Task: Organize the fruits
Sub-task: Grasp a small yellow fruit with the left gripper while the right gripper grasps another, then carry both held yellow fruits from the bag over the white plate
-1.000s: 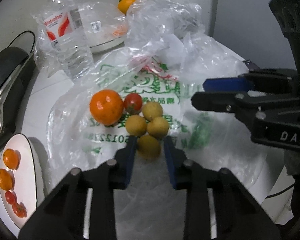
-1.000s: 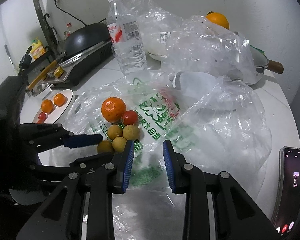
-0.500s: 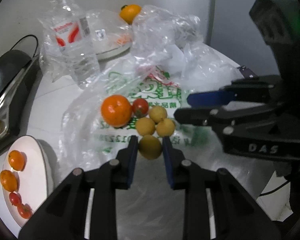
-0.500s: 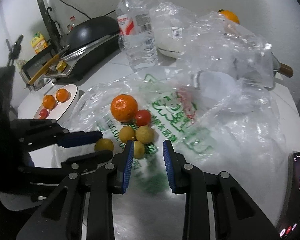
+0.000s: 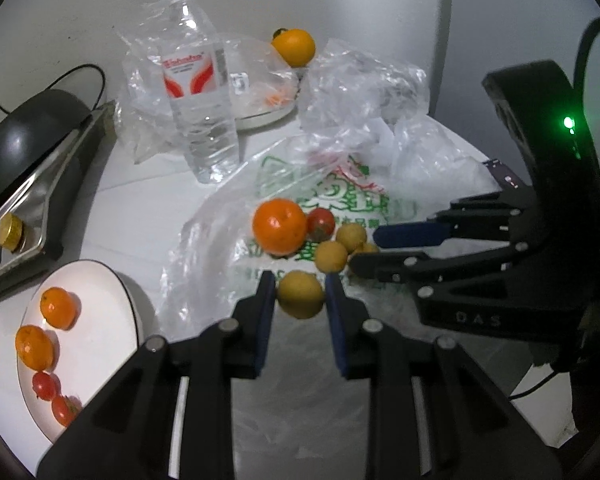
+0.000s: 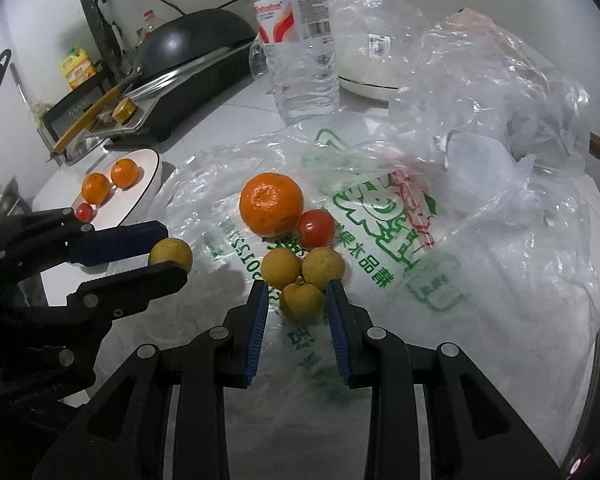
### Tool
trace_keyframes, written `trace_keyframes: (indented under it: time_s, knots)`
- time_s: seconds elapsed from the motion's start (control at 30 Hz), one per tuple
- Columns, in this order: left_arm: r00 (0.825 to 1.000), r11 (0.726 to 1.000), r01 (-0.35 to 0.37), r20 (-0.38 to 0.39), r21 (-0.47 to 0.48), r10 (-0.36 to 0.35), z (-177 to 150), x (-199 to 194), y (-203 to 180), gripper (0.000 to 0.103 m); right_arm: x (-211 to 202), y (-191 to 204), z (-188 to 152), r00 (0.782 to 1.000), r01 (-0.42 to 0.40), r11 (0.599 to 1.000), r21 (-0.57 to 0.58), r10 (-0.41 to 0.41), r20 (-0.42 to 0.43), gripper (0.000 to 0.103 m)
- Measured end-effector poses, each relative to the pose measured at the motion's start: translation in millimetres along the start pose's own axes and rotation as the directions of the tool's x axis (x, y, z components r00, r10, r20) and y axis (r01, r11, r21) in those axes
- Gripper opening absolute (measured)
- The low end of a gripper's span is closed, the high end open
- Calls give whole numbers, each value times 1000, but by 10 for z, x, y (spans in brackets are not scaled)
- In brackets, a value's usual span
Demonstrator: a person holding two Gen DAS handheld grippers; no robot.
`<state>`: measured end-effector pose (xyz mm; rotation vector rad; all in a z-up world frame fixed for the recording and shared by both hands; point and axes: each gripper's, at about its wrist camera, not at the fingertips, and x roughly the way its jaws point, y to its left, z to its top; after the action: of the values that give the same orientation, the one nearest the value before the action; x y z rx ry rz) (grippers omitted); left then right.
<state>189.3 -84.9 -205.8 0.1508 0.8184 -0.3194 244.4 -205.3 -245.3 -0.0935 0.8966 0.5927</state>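
Gripping a small yellow fruit [image 5: 300, 294] between its blue pads, left gripper [image 5: 300, 300], fingers clamped on it, lifted just clear of the printed plastic bag [image 5: 332, 196] spread over the white desk [image 5: 140, 216]. Beyond it on the bag: a large orange [image 5: 279, 226], a red tomato [image 5: 321, 223] touching the orange, and more yellow fruits [image 5: 331, 256] just beside them. Toward the desk's left edge, a white plate [image 5: 100, 320] with two small oranges [image 5: 58, 307] and two small tomatoes [image 5: 46, 385]. Farther back, a water bottle [image 5: 198, 92], upright, and another orange [image 5: 293, 47] near the wall. Reaching in from the right, right gripper [image 5: 374, 248], fingers apart. From the right wrist view: right gripper [image 6: 296, 304], fingers apart on either side of a yellow fruit [image 6: 302, 302] resting on the bag [image 6: 380, 216]; contact with the pads cannot be told. Two more yellow fruits [image 6: 281, 267] touching it behind, then the tomato [image 6: 316, 228] and the orange [image 6: 271, 204]. At left, left gripper [image 6: 168, 252] clamped on its yellow fruit [image 6: 171, 254], held above the desk near the plate [image 6: 148, 184].
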Motion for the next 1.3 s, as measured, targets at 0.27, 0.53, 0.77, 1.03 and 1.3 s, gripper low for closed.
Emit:
trace_keyframes:
  time_s: [0.27,0.53,0.77,1.03,1.3]
  knots:
    - [1000,1000,21,23,-21,-21,-54,-83,73,26,74,79,27,999,37,999,-23,-38,-21,32]
    - [999,1000,15,34,-22,-15,-72,-144,108,26,135,135,-6,996,72,996,-52,-74,-43,31]
    - [999,999,-1,40,-32,2,-96,-220,141,26,65,212,-25,995,95,992,-78,-98,-28,28]
    - [998,1000,-6,57,-20,8,-111,-335,106,26,-93,313,2,994,107,990,-89,-107,8,28]
    - [997,1000,-9,80,-11,10,-137,-482,81,26,-290,424,-6,992,125,987,-98,-121,44,28]
